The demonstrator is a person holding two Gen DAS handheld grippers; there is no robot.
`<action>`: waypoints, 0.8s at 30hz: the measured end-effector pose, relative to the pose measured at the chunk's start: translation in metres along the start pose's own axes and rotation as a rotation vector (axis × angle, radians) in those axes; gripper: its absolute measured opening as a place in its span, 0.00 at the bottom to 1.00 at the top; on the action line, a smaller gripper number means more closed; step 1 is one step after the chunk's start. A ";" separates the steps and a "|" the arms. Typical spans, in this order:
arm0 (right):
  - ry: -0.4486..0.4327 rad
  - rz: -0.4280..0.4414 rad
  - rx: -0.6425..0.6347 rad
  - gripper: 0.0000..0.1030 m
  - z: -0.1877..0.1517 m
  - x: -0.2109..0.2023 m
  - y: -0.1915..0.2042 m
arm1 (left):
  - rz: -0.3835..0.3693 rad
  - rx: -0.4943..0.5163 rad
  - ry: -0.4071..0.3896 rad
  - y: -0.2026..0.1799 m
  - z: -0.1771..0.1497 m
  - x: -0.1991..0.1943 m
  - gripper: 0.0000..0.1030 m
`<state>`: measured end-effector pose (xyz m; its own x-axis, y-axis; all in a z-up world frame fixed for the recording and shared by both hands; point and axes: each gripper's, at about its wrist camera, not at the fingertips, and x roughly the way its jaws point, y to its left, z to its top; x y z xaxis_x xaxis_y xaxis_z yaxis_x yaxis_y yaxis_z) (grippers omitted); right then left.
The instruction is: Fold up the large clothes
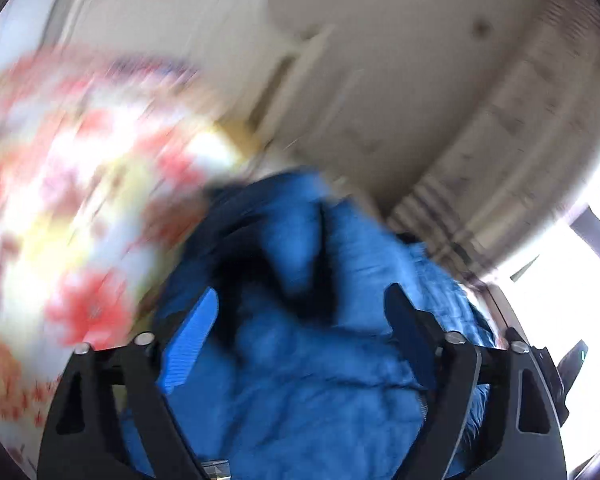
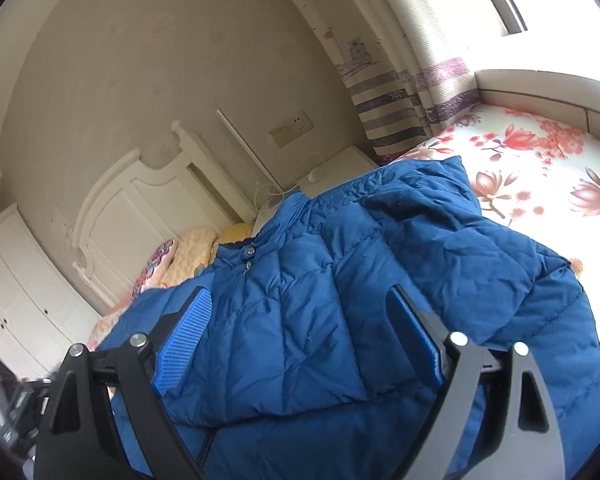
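I have the blue padded jacket (image 2: 360, 280) lying on the bed (image 2: 540, 184), over the floral sheet, its collar and snaps toward 10 o'clock in the right wrist view, nearest the white headboard (image 2: 140, 208). One panel looks already turned over the body, with a raised corner sticking up toward 1 o'clock near the striped curtain (image 2: 396, 96).

My right hand-held gripper (image 2: 300, 336) has its jaws spread wide with nothing between the blue pads (image 2: 184, 344); it hangs above the quilted chest and I cannot tell whether it touches the fabric. My left hand-held gripper (image 1: 300, 336) is also spread, with the jacket (image 1: 300, 360) bunched below and between the pads but not pinched. That view is heavily smeared, so I judge the left side is swinging fast; the sheet (image 1: 72, 216) at 9 o'clock is only streaks.

Risks as I judge them:
- Closing the left jaws while the view is this blurred could catch several layers, or the sheet as well, and drag the fold askew.
- The padding is thick and slippery-looking; a shallow pinch on a puffed ridge may slip out mid-lift.
- The raised corner at 1 o'clock may spring open and undo the fold if nothing presses it down.
- The cables and charger (image 2: 312, 176) on the nightstand beyond the collar could snag if the jacket slides toward 11 o'clock.
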<state>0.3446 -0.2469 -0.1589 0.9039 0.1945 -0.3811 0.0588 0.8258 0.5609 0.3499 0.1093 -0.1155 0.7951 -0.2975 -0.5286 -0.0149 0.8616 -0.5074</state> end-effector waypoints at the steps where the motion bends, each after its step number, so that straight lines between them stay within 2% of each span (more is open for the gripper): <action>1: 0.003 -0.003 -0.010 0.86 -0.001 0.000 0.002 | 0.031 -0.009 0.015 0.006 -0.001 0.003 0.76; 3: 0.011 -0.010 -0.036 0.86 -0.003 0.002 0.007 | 0.154 0.026 0.052 0.009 -0.003 0.008 0.76; 5: 0.023 -0.015 -0.058 0.86 -0.004 0.005 0.012 | 0.237 0.057 0.095 0.009 -0.007 0.017 0.76; 7: 0.050 -0.017 -0.093 0.86 -0.006 0.010 0.019 | 0.276 0.070 0.134 0.014 -0.013 0.025 0.76; 10: 0.102 -0.018 -0.184 0.86 -0.011 0.016 0.038 | 0.281 0.057 0.162 0.016 -0.014 0.032 0.81; 13: 0.151 0.020 -0.381 0.86 -0.026 0.022 0.081 | 0.288 0.053 0.173 0.019 -0.016 0.040 0.84; 17: 0.224 -0.009 -0.791 0.85 -0.067 0.044 0.162 | 0.290 0.057 0.174 0.018 -0.016 0.038 0.85; 20: 0.253 -0.005 -0.991 0.85 -0.093 0.061 0.206 | 0.281 0.050 0.171 0.019 -0.015 0.038 0.85; 24: 0.322 0.010 -1.142 0.82 -0.118 0.086 0.241 | 0.270 0.043 0.167 0.021 -0.014 0.037 0.86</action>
<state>0.3865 0.0312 -0.1438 0.7445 0.1927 -0.6392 -0.5072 0.7858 -0.3540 0.3704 0.1103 -0.1551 0.6552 -0.1157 -0.7465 -0.1836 0.9342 -0.3059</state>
